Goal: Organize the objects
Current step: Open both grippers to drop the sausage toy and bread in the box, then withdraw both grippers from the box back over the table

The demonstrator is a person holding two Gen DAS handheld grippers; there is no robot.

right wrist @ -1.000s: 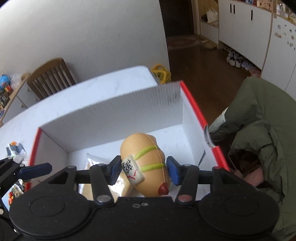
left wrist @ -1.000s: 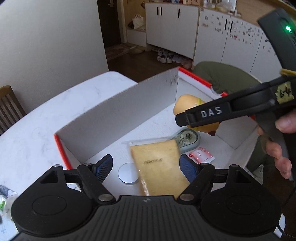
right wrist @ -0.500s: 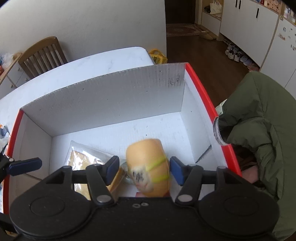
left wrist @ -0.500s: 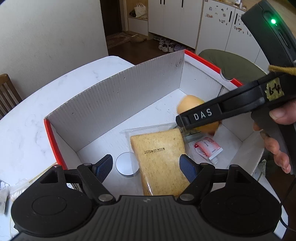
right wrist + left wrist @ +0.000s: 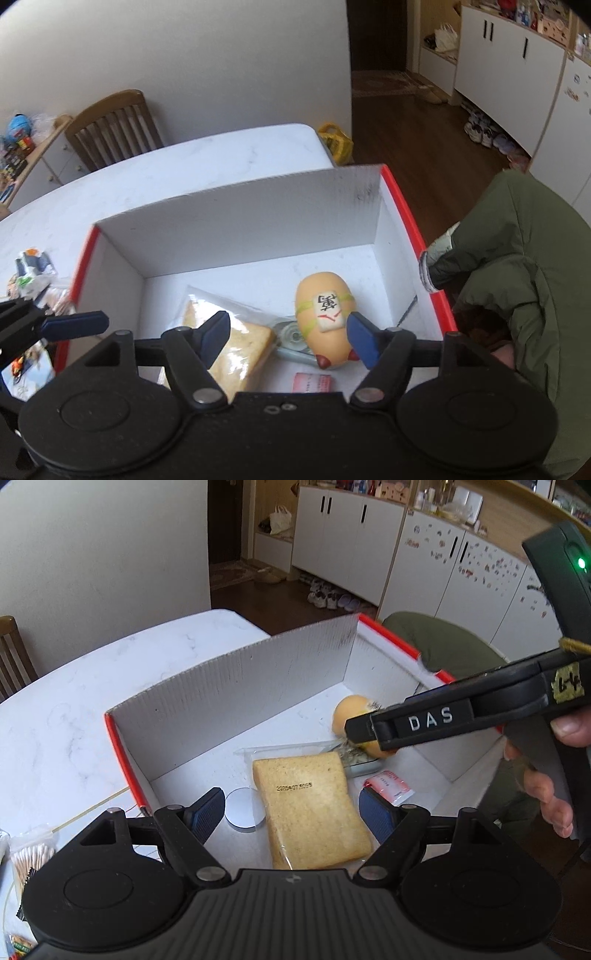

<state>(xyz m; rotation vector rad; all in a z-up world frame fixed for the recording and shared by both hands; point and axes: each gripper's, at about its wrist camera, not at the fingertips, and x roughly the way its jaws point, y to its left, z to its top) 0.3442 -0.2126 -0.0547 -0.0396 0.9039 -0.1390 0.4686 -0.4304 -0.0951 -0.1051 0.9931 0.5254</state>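
A white box with red rims point(image 5: 236, 698) point(image 5: 236, 229) stands on the marble table. Inside lie a bagged slice of bread point(image 5: 310, 808) point(image 5: 243, 343), a tan squishy toy with a label point(image 5: 327, 317) point(image 5: 351, 710), a grey tape dispenser point(image 5: 291, 338), a red sachet point(image 5: 388, 786) point(image 5: 314, 382) and a round silver disc point(image 5: 243, 808). My left gripper point(image 5: 291, 810) is open above the bread and disc. My right gripper point(image 5: 290, 336) is open above the toy, which rests free on the box floor. The right gripper's body point(image 5: 461, 716) crosses the left wrist view.
A pack of cotton swabs point(image 5: 29, 853) and small wrapped items point(image 5: 31, 273) lie on the table left of the box. A green jacket point(image 5: 517, 266) hangs at the box's right. A wooden chair point(image 5: 114, 125) stands behind the table.
My right gripper opened and let go of the tan toy, which dropped onto the box floor next to the tape dispenser. Both grippers have risen a little.
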